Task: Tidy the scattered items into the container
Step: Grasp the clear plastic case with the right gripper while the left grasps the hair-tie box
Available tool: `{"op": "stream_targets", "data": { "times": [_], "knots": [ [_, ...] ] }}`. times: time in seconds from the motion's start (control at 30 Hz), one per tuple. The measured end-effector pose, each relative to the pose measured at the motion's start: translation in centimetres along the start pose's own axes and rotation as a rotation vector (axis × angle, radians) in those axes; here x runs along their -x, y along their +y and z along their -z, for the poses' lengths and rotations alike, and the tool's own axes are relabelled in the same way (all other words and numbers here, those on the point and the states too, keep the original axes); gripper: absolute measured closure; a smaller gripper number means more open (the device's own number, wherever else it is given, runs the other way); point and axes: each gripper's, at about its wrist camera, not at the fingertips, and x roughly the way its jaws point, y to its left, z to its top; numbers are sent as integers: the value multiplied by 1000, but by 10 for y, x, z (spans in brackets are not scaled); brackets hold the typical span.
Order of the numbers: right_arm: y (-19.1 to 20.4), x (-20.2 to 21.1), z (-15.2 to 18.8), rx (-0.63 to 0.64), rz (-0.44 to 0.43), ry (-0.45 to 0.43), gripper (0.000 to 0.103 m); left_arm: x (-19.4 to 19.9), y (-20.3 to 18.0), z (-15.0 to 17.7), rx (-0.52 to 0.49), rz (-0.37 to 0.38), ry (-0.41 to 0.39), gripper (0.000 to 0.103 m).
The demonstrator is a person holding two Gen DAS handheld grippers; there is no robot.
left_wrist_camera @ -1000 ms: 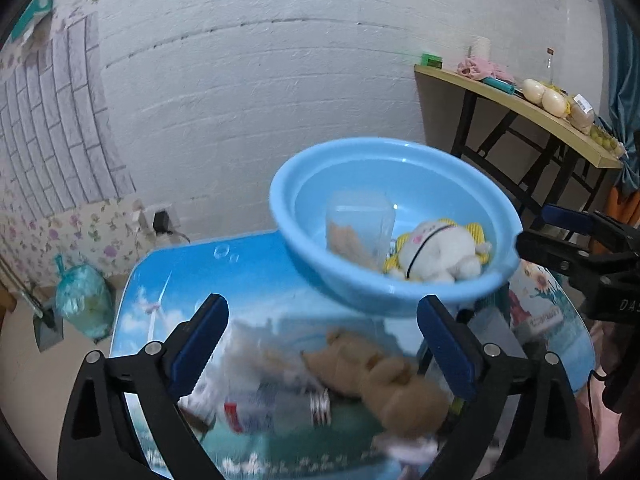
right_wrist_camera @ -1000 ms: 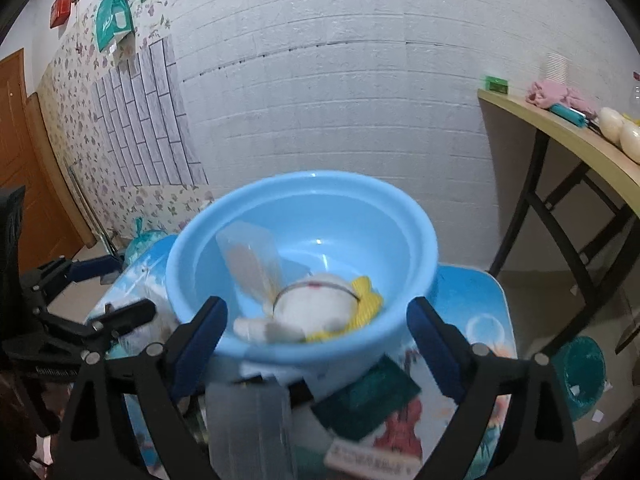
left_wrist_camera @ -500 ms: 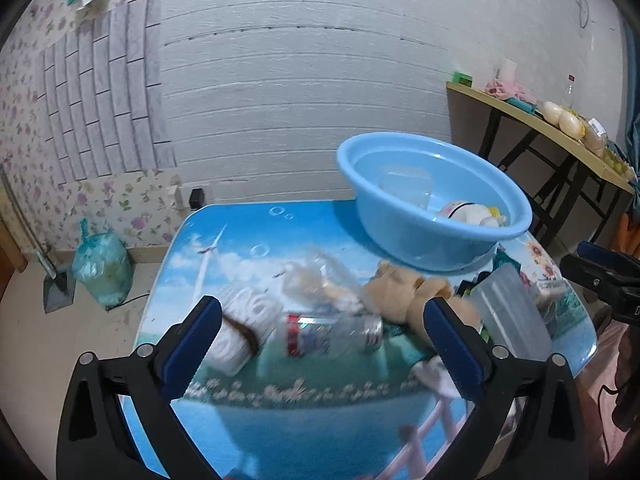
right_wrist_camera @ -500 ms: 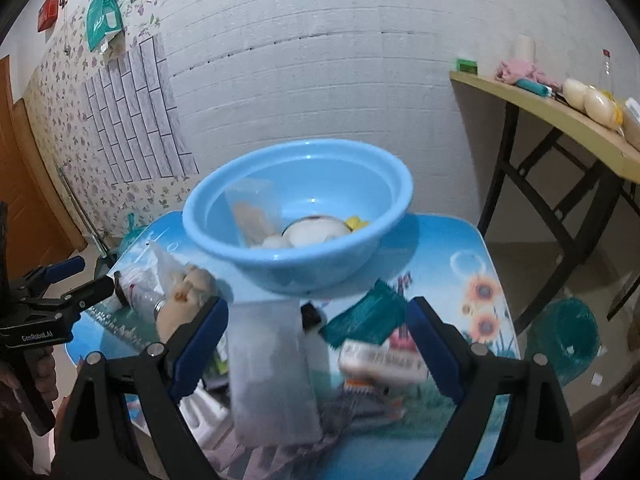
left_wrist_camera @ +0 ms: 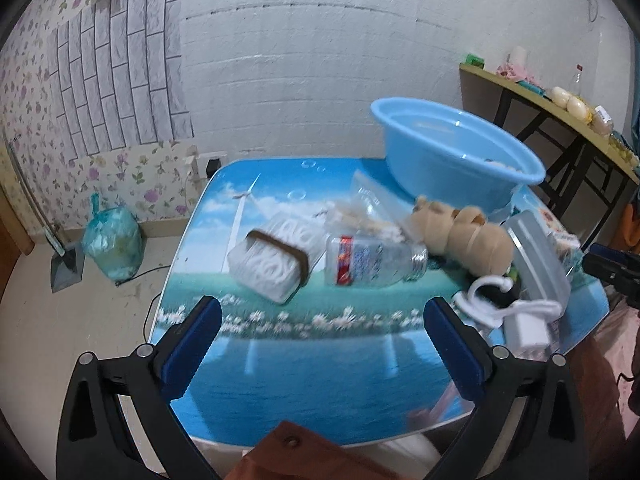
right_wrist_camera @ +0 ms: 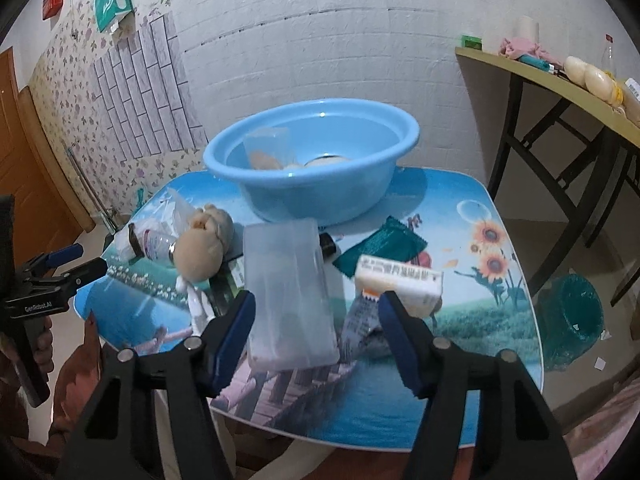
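Two grippers over one small table (left_wrist_camera: 320, 380) printed with sea and sky. Left gripper (left_wrist_camera: 320, 344): fingers spread wide, nothing between them, hanging above the bare near edge of the table. Right gripper (right_wrist_camera: 314, 336): jaws have just been closing, now half apart, with the near end of a frosted plastic box (right_wrist_camera: 290, 292) lying between the blue pads; whether the pads touch it cannot be told.

Container: blue basin (right_wrist_camera: 316, 168) at the far side of the table, holding a clear cup (right_wrist_camera: 266, 148) and a white soft toy, mostly hidden by the rim.

Loose on the table: white patterned pouch with a brown band (left_wrist_camera: 272, 262); clear bottle (left_wrist_camera: 372, 260) on its side just beside it; crumpled clear bag (left_wrist_camera: 360, 212) behind the bottle; tan plush toy (left_wrist_camera: 464, 236) near the basin; white charger and cable (left_wrist_camera: 516, 316); green packet (right_wrist_camera: 384, 246); white carton (right_wrist_camera: 400, 280) touching the packet.

Floor: tied green rubbish bag (left_wrist_camera: 112, 240).
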Motion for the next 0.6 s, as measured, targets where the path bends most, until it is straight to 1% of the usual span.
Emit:
{"op": "stream_targets", "data": {
  "times": [0.13,0.33,0.6],
  "knots": [
    [2,-2,3,1,2,9,40,-2,4,2,-8,-14,8,2],
    [7,-6,1,11,-5,16,40,-11,13,-6,-21,-36,6,2],
    [13,-23,-1,23,4,57,39,-41,29,-19,-66,-47,21,2]
  ]
}}
